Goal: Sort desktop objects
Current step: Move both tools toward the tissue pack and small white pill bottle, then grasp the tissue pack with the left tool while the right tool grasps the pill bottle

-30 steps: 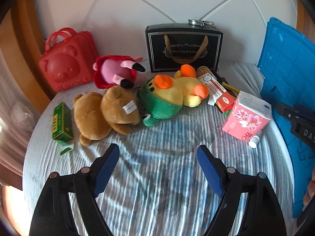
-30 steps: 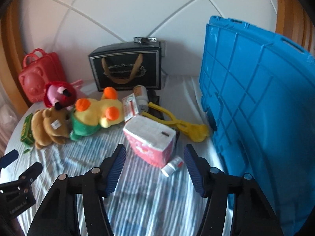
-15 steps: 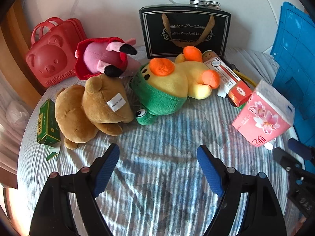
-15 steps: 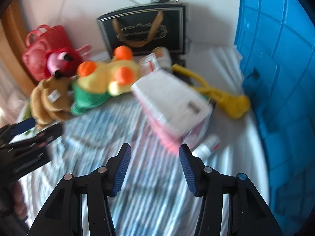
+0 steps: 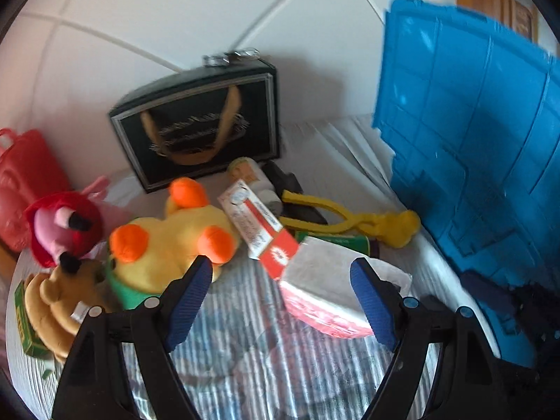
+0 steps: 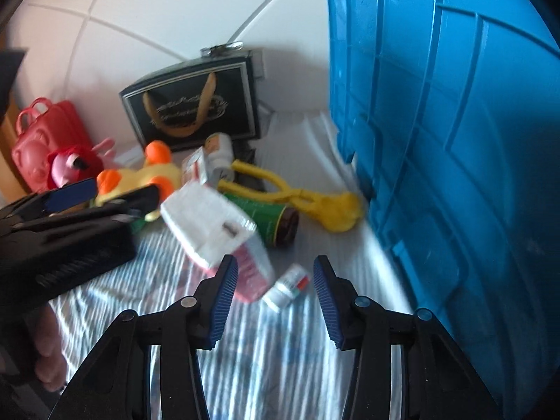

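Grippers both hang wide apart and empty. My left gripper [image 5: 281,301] has the pink-and-white soft tissue pack [image 5: 325,290] just ahead, nearer its right finger; my right gripper [image 6: 276,301] faces the small white plastic bottle [image 6: 287,285] lying between its fingertips. I'd centre over the pack before squeezing, gently, then carry toward the blue plastic crate [image 6: 455,140] on my right.

both views look forward and down along open blue-padded fingers at the striped cloth [image 5: 245,367] — the left wrist view from the left, close behind the tissue pack [image 5: 325,297], the right wrist view nearer the blue crate [image 6: 455,140]. they share the black gift bag [image 5: 199,133] at the back, the yellow tongs [image 6: 297,197] and the plush duck [image 5: 168,241] — the left gripper [image 6: 70,210] shows in the right view.
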